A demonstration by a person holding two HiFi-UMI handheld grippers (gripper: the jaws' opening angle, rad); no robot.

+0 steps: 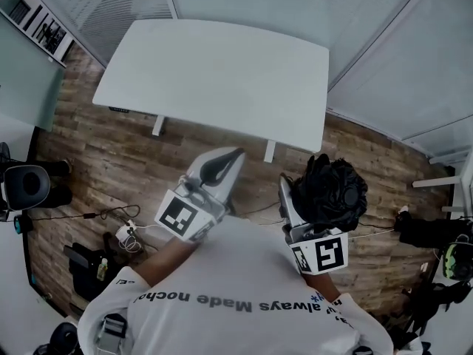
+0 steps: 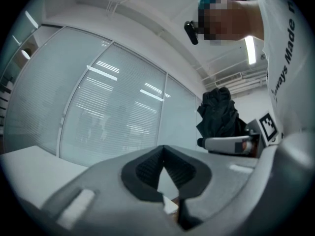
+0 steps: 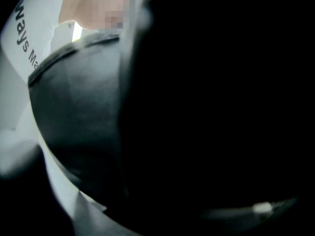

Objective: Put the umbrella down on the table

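i'm seeing the umbrella [image 1: 331, 191] showing up black all over. the table [image 1: 222, 72] is reading plain white, and the floor [image 1: 96, 161] is showing brown wood planks. the left gripper [image 1: 222, 163] is looking pale grey with black ribbed pads [image 2: 145, 173] and black-and-white marker squares, and the shirt [image 1: 244, 272] is showing white with dark lettering.

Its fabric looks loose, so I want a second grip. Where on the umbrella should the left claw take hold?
Likely the bunched canopy of the umbrella bulging above the right claw, approached from the side of the left claw with jaws opened first; the right claw clamps the rest, no handle shows.
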